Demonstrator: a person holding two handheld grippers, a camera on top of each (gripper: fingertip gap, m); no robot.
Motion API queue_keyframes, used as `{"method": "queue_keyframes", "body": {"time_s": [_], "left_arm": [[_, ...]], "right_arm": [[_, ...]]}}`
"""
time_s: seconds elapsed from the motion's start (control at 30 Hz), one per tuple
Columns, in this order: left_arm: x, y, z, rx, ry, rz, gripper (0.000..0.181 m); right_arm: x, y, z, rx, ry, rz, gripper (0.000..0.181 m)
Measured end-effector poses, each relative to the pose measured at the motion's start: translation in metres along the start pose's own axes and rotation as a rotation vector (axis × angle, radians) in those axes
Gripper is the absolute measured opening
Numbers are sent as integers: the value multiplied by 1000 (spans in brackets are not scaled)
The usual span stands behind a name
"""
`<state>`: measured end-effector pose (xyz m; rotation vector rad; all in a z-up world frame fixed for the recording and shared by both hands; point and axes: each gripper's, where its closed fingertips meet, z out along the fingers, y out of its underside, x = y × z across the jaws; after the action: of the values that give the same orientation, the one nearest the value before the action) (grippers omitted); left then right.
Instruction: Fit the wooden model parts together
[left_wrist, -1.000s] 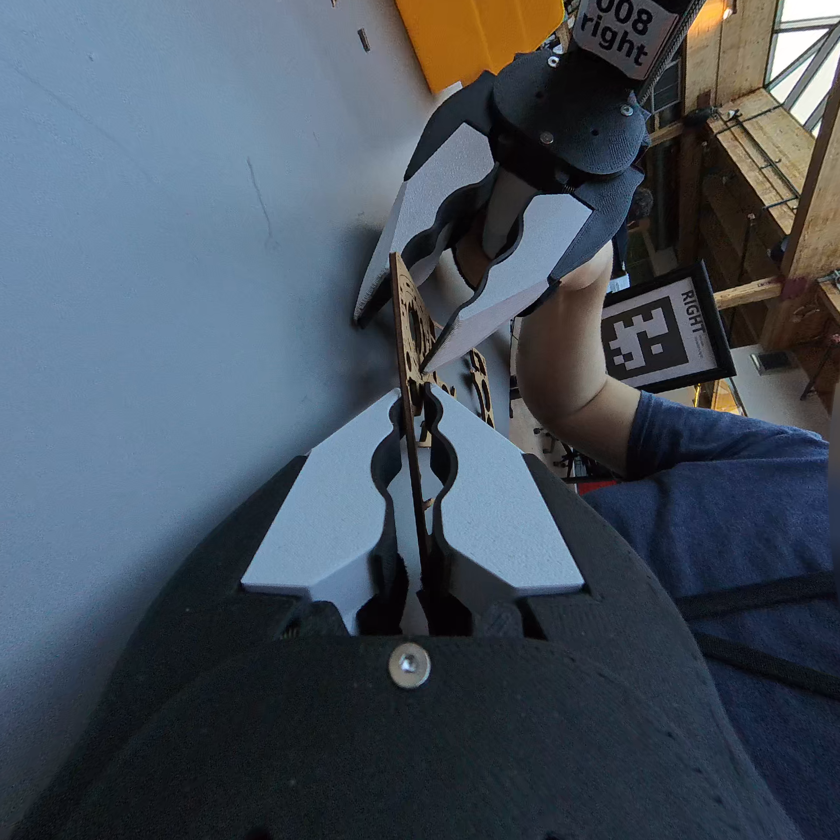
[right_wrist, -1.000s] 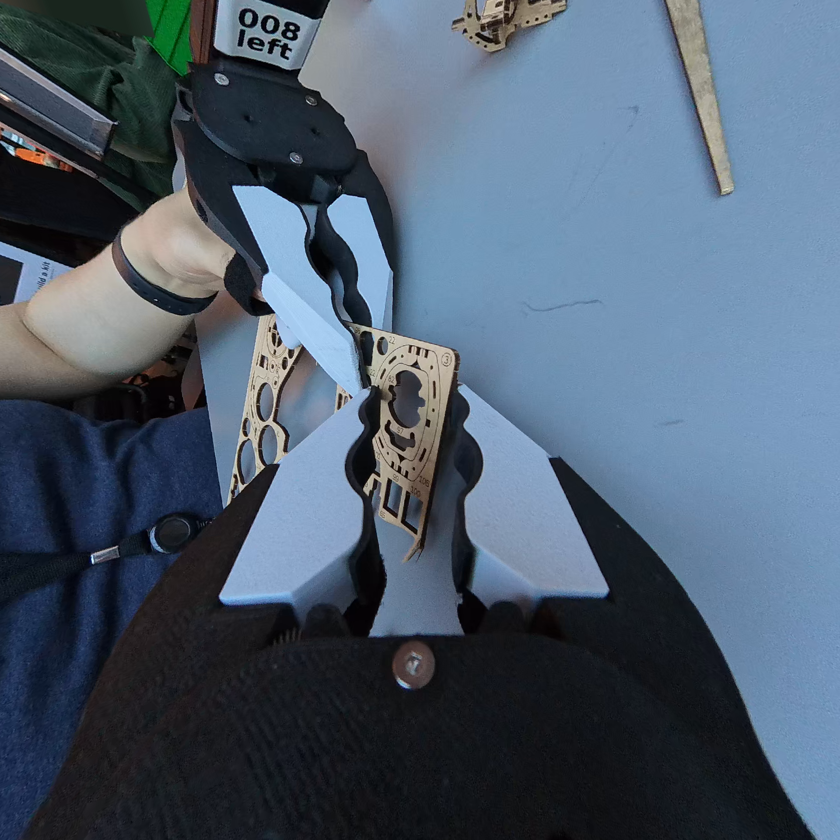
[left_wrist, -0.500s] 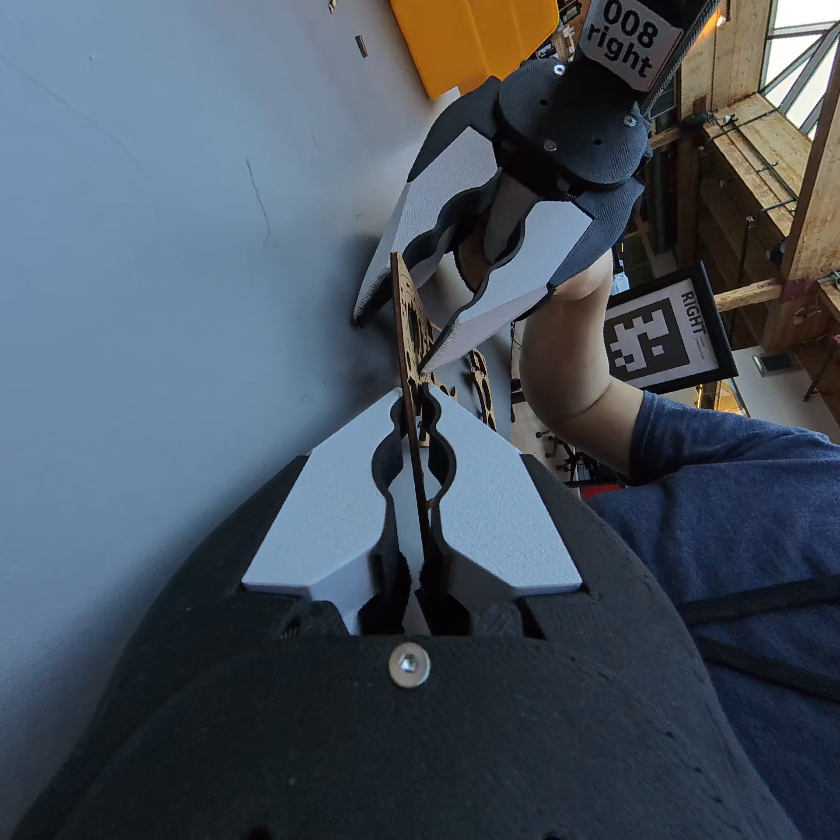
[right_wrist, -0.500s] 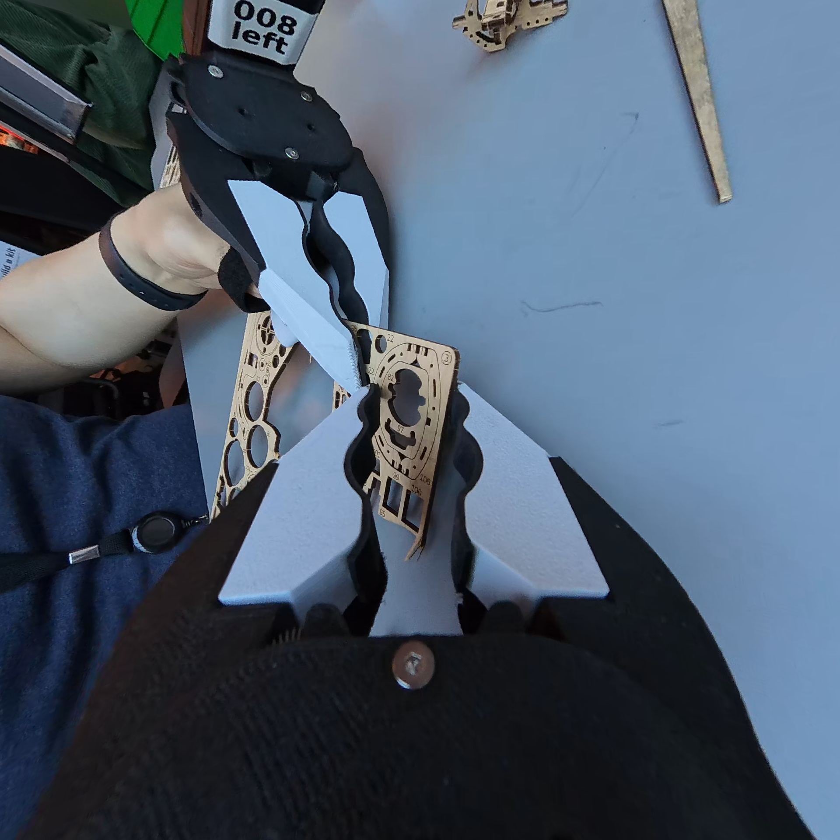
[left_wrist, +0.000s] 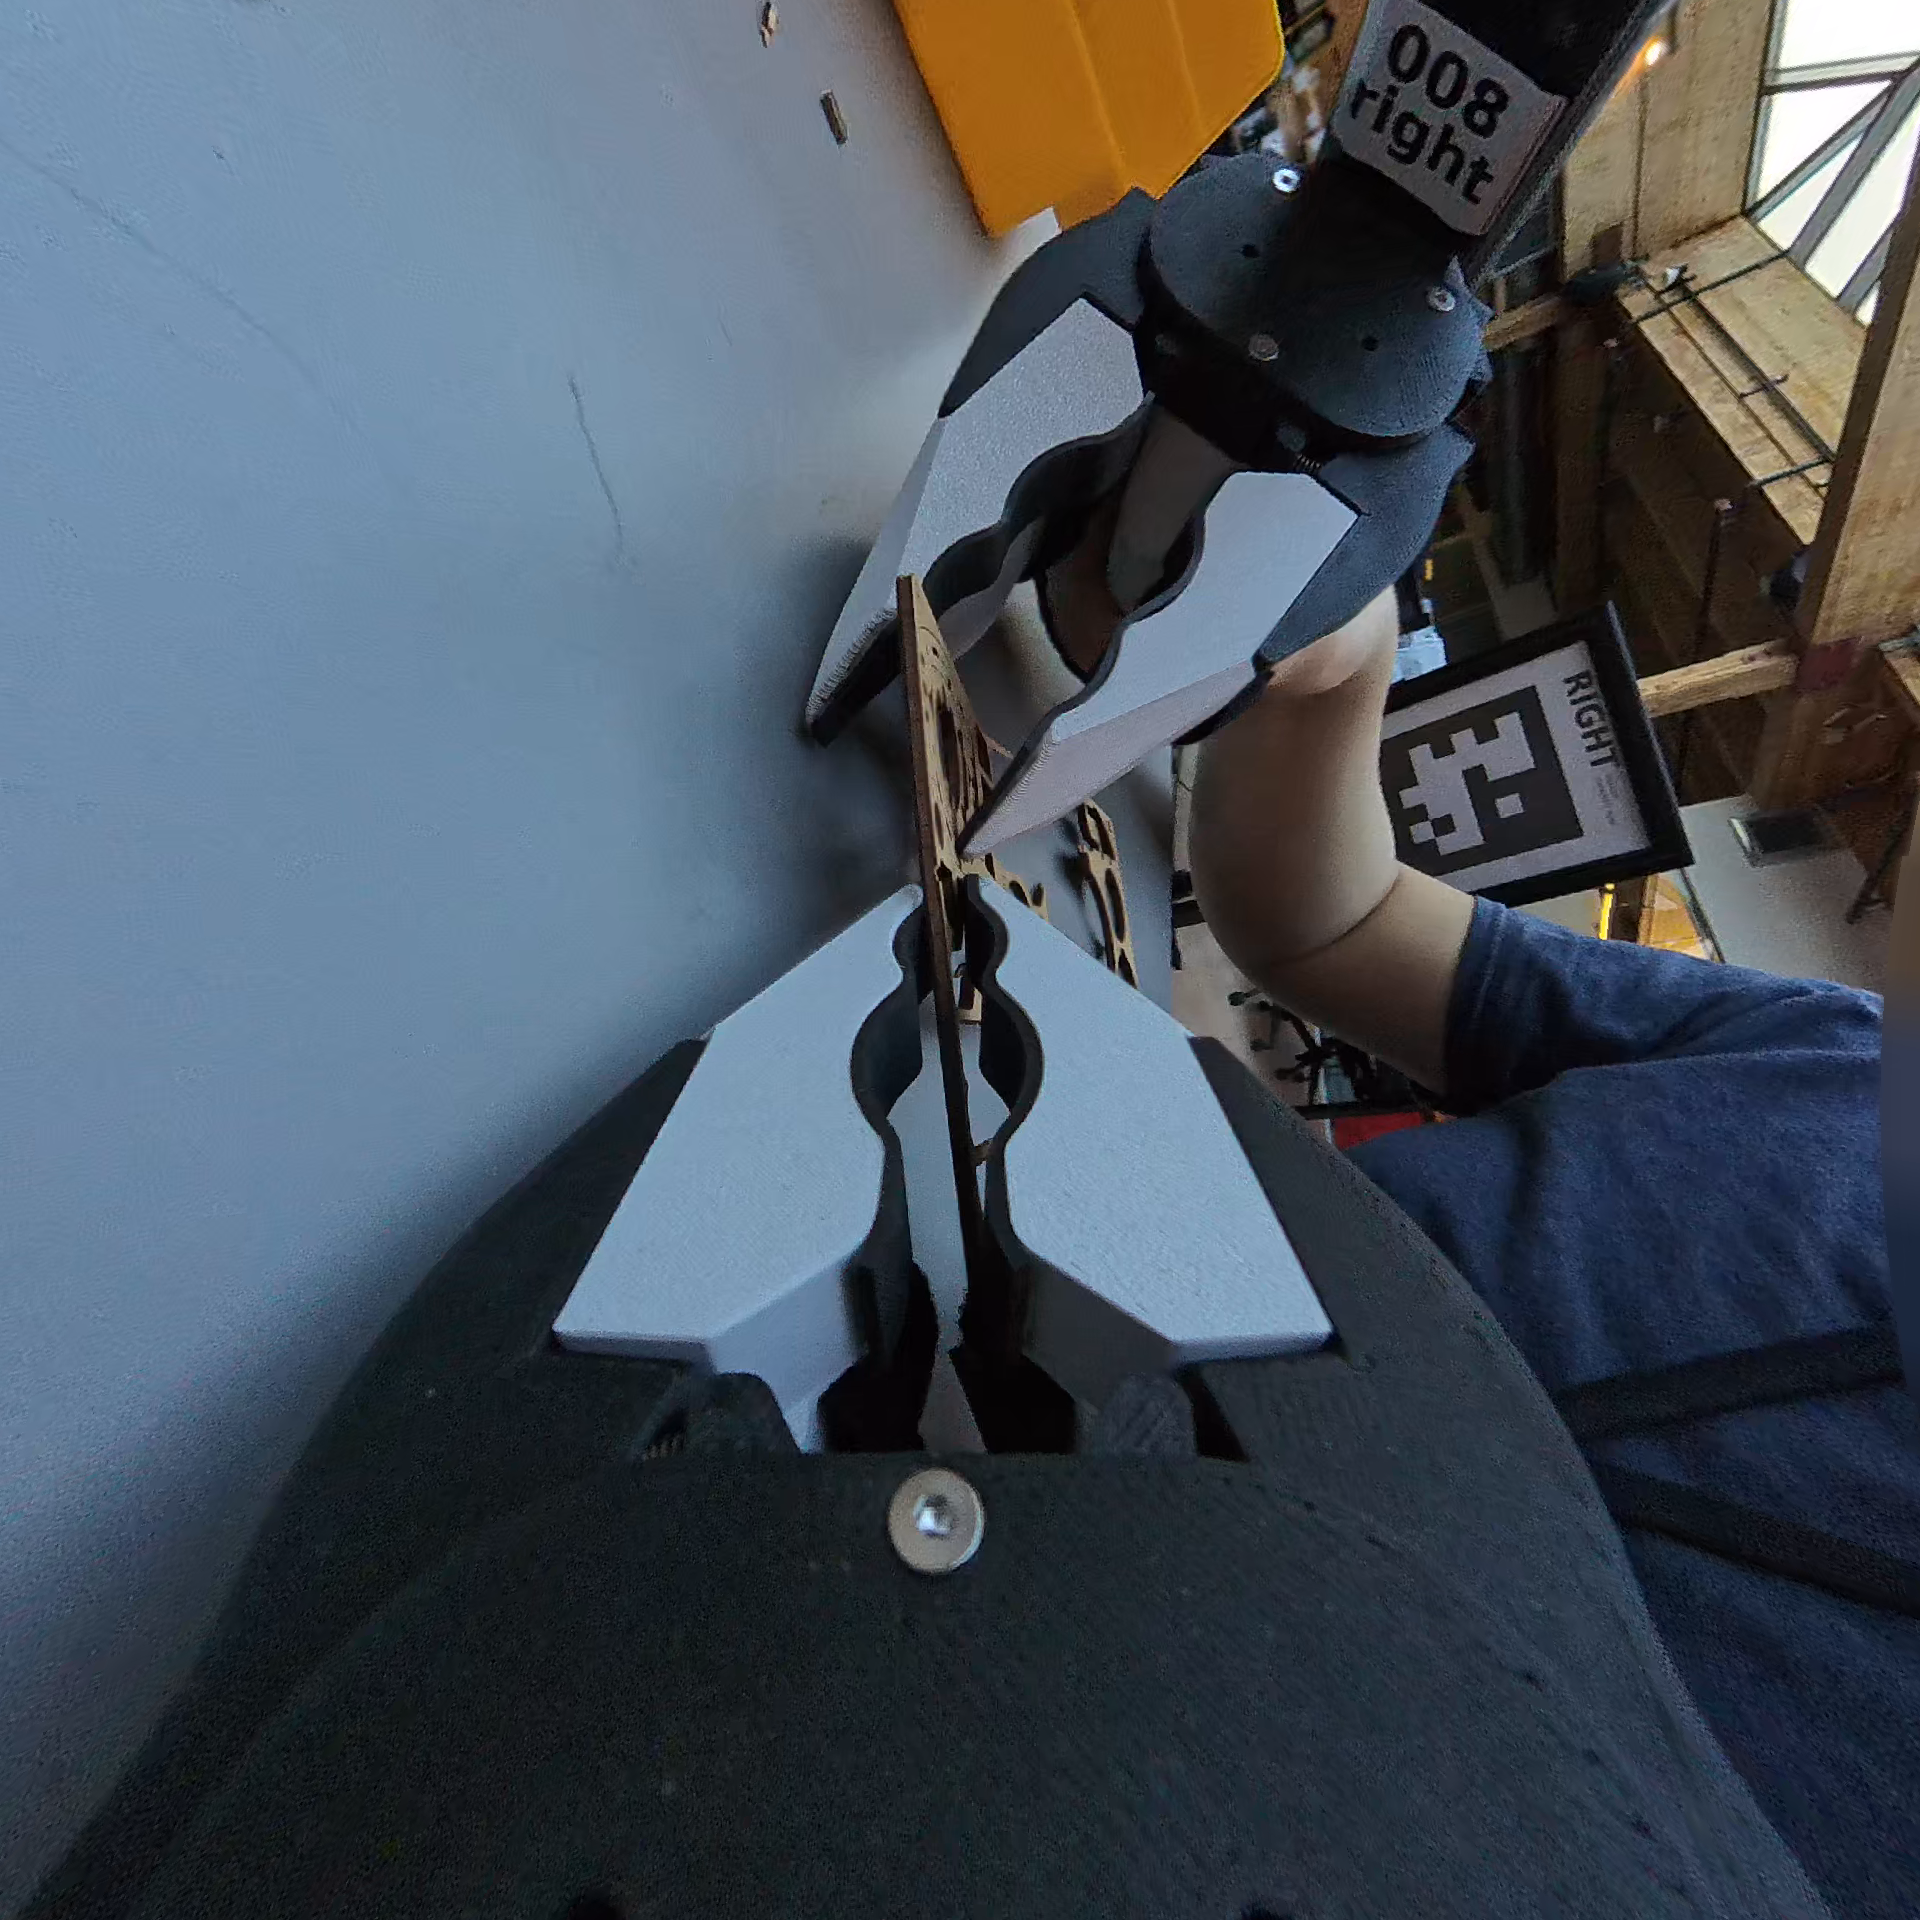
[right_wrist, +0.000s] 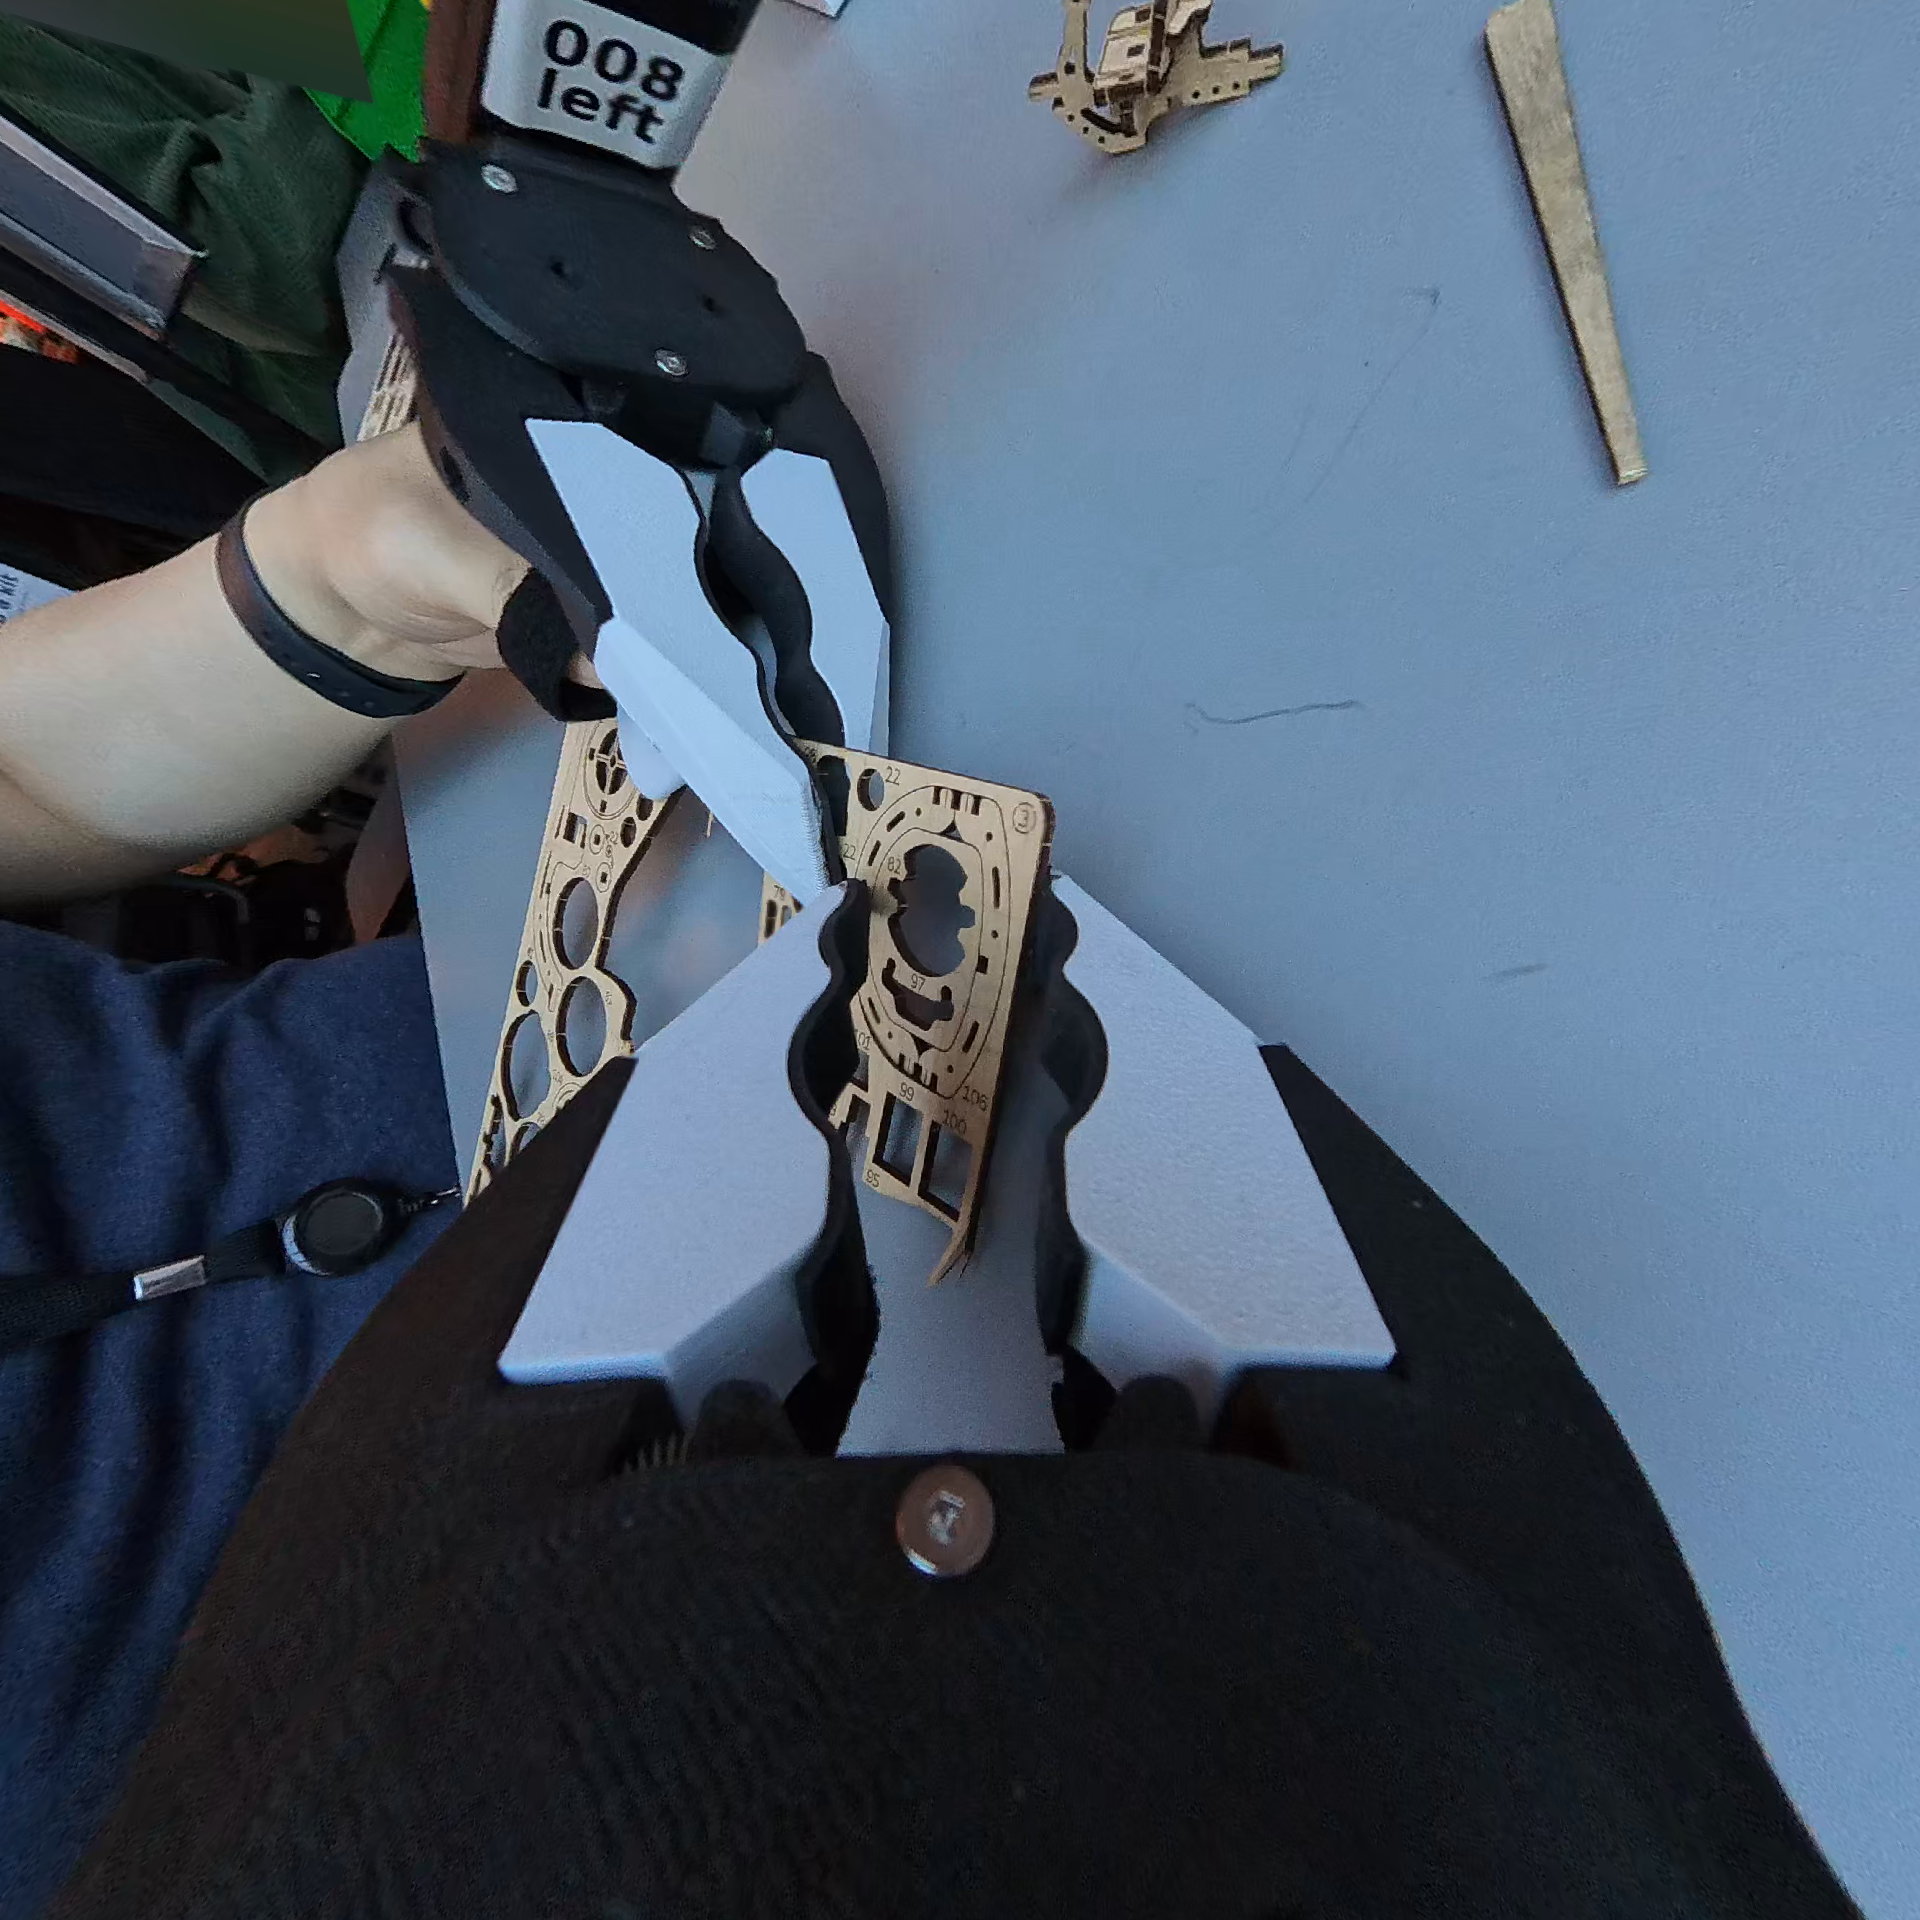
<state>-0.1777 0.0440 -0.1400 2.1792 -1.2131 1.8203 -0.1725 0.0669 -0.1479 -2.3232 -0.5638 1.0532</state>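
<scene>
The sheet (right_wrist: 940, 997), a wooden fret, is clamped on edge in the closed left gripper (left_wrist: 943, 914) above the table (right_wrist: 1455, 831); the right gripper (right_wrist: 951, 894) is open around it, gripping nothing. Farther off, a small assembly (right_wrist: 1138, 73) is already built; most parts appear unfitted.

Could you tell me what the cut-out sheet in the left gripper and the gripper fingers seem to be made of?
The cut-out sheet looks like thin laser-cut plywood: pale grain, dark burnt edges. The left gripper is clamped on it. Its fingers look like matte 3D-printed plastic, going by the fine layered texture, though the look leaves that open.
</scene>
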Motion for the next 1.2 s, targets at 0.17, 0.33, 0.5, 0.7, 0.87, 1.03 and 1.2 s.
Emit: {"method": "queue_keyframes", "body": {"time_s": [0.17, 0.33, 0.5, 0.7, 0.87, 1.03, 1.2], "left_arm": [[4, -4, -1, 7, 66, -46, 2], [10, -4, -3, 1, 121, -52, 1], [12, 0, -1, -22, 109, -25, 1], [9, 0, 0, -18, 89, -29, 2], [7, -15, -10, 70, 119, -68, 12], [6, -14, -10, 37, 111, -36, 2], [7, -14, -9, 25, 127, -49, 2]], "right_arm": [[0, -1, -5, 28, -85, 90, 31], [-2, -6, -14, 87, -167, 147, 32], [-4, -6, -8, 45, -177, 140, 35], [-9, -10, -1, 21, -217, 151, 18], [-18, -9, -5, 54, -292, 169, 8], [-20, -7, -6, 61, -331, 180, 8], [-22, -7, -6, 54, -348, 176, 6]]}}
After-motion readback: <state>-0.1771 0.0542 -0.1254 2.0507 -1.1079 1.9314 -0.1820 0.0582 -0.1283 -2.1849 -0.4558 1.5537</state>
